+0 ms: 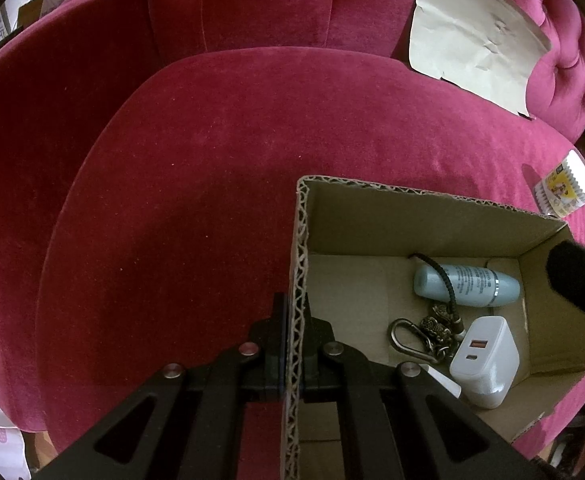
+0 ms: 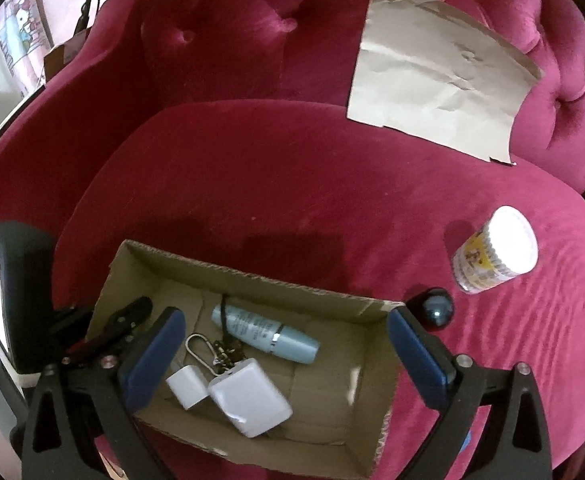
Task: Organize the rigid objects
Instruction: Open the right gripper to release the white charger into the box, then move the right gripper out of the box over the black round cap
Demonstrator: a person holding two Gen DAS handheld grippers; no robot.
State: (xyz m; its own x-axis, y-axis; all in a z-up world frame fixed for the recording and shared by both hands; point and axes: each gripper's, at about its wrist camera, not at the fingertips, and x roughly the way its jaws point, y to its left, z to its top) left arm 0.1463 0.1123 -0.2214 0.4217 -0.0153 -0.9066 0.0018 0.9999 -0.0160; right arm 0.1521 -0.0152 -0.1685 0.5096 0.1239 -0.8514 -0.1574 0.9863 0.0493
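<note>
An open cardboard box [image 2: 164,276] sits on a red velvet sofa seat. Inside lie a pale blue bottle [image 2: 266,334], a white charger [image 2: 250,398], a small white case [image 2: 187,386] and a metal carabiner keychain [image 2: 208,354]. My left gripper [image 1: 294,344] is shut on the box's left wall [image 1: 298,264]. My right gripper [image 2: 286,356] is open and empty above the box. A dark ball [image 2: 436,307] lies just outside the box's right corner. A white-lidded cotton swab jar [image 2: 496,250] lies on its side further right, and shows in the left wrist view [image 1: 566,188].
A creased sheet of tan paper [image 2: 440,68] leans on the tufted backrest [image 2: 228,32]. The red seat cushion [image 1: 196,184] stretches left of and behind the box. The sofa arm [image 2: 572,80] rises at the right.
</note>
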